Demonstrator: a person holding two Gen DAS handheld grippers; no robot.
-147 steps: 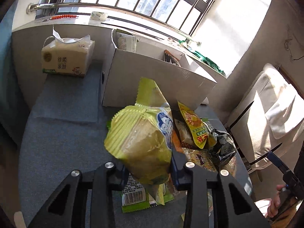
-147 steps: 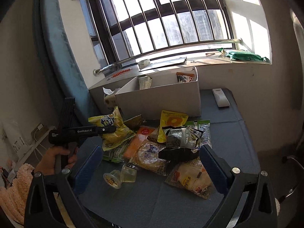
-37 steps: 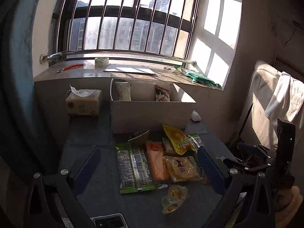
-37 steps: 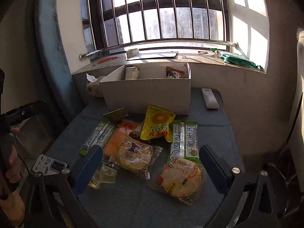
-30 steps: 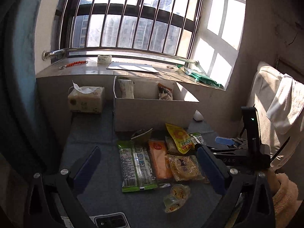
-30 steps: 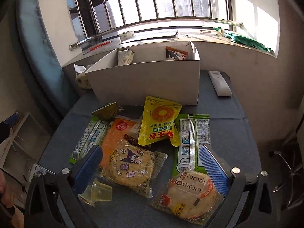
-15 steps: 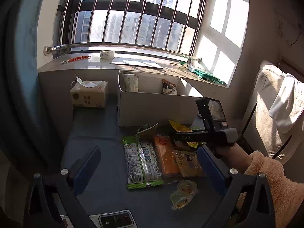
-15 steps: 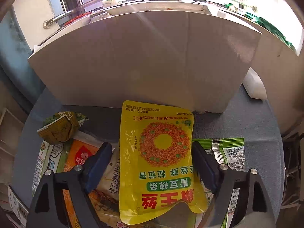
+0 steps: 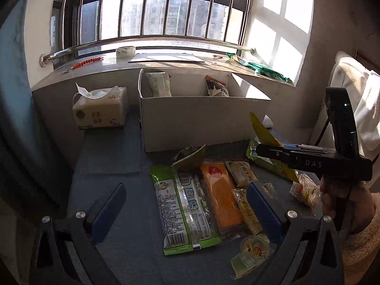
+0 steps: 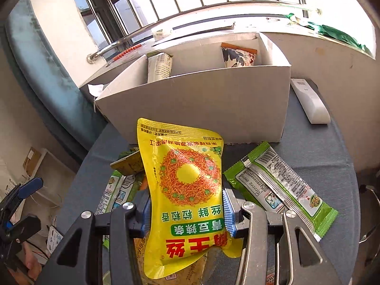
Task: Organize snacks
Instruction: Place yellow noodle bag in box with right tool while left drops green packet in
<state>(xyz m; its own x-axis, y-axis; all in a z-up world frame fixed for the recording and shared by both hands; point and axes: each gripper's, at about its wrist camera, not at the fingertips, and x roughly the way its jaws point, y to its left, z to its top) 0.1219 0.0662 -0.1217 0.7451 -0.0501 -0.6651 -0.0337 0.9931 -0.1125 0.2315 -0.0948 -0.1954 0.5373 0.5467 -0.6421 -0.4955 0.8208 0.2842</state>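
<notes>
A: Right tongs, quick. I see the jaws closing, the blue pads on both side edges of the yellow snack pouch. Pouch stands upright between them, print upside down, its top edge in front of the white box.

B: Gripped or only between?

A: Pads press its edges, so I call it held. Its lower corner overlaps the packets on the surface.

B: Left tongs?

A: Left tongs wide open, nothing between the fingers. They hang over the long green packet and the orange packet, which lie flat side by side on the blue-grey surface. A jelly cup lies near the right finger.

B: Farther out?

A: In the left view I see the right tongs from the side, a hand in a fuzzy sleeve on the handle, the yellow pouch edge-on at the tip. A crumpled olive wrapper sits just in front of the box.

B: Box contents?

A: Two packs upright against the back wall: a pale one left, a dark-patterned one right. A tissue pack stands left of the box, a white remote right. A second green packet lies right of the pouch.
</notes>
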